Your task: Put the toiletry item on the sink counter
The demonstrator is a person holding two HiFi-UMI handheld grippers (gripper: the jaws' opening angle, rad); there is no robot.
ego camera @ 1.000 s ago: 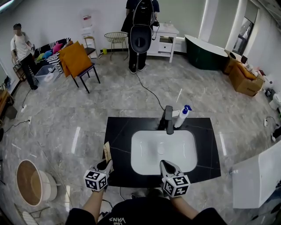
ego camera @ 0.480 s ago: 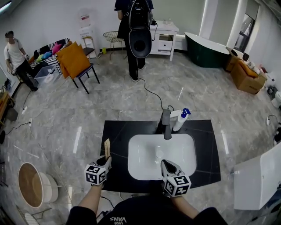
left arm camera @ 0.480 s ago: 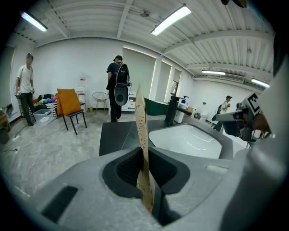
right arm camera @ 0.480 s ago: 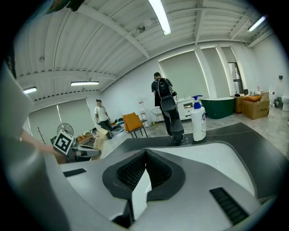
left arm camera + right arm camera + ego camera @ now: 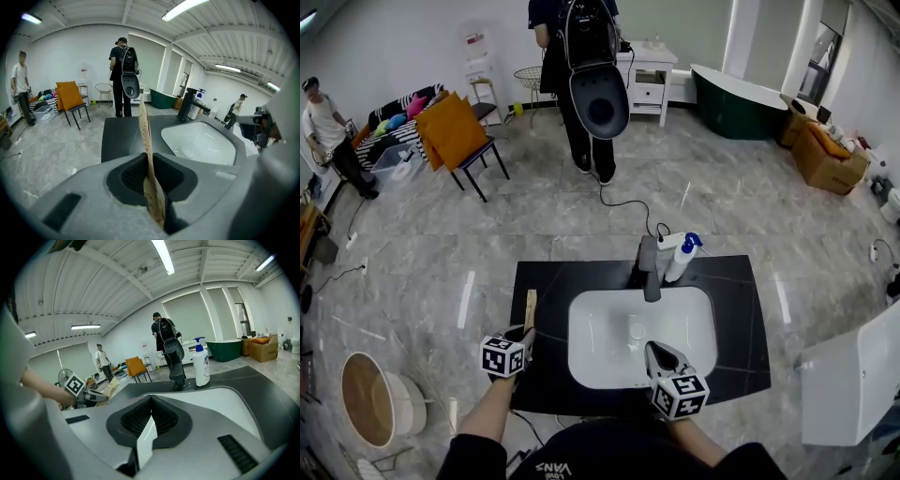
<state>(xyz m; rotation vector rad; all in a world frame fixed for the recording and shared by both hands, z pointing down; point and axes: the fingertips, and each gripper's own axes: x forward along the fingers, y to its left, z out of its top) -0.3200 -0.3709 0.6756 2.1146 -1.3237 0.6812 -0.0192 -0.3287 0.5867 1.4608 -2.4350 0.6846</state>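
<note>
A flat brown cardboard toiletry pack (image 5: 530, 309) stands on edge between my left gripper's (image 5: 525, 330) jaws, over the left part of the black sink counter (image 5: 548, 281). In the left gripper view the pack (image 5: 143, 126) rises from the left gripper (image 5: 146, 164); the jaws are opening, and the pads still touch it. My right gripper (image 5: 654, 349) hovers shut over the near rim of the white basin (image 5: 609, 352). In the right gripper view the right gripper (image 5: 151, 420) shows a white sliver at its seam, which I cannot identify.
A dark faucet (image 5: 648, 267) and a white pump bottle (image 5: 680, 258) stand at the counter's back. A cable (image 5: 628, 202) runs across the floor to a person with a backpack (image 5: 581, 75). An orange chair (image 5: 459, 131), a round basket (image 5: 366, 398) and a white unit (image 5: 853, 384) surround the counter.
My left gripper has carried the pack forward, from the counter's near left corner to over its left part. The person with the backpack has stepped closer. The right gripper has barely moved.
</note>
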